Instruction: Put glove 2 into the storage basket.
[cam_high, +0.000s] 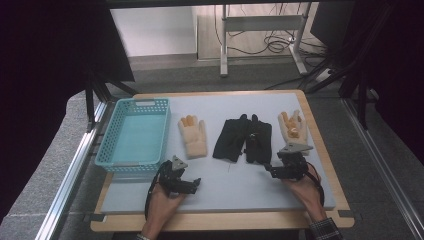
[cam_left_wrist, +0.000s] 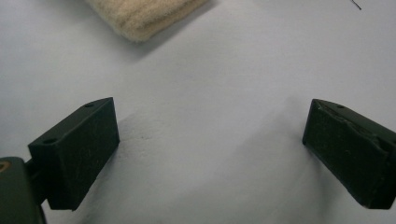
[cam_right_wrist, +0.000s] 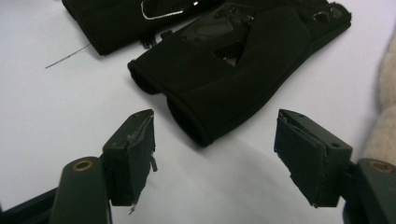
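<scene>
cuff end of the right black glove straight ahead of the right gripper, just short of its spread, empty jaws; long axis running away from the hand toward the table's far side. nearer this hand than the left gripper, likewise agape and empty over bare grey mat, cream glove beyond. teal basket at the left; grey floor and desk legs past the table.

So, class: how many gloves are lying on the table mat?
4: a cream glove beside the blue basket, two black gloves side by side mid-mat, and another cream glove at the right. None seems hidden.
</scene>
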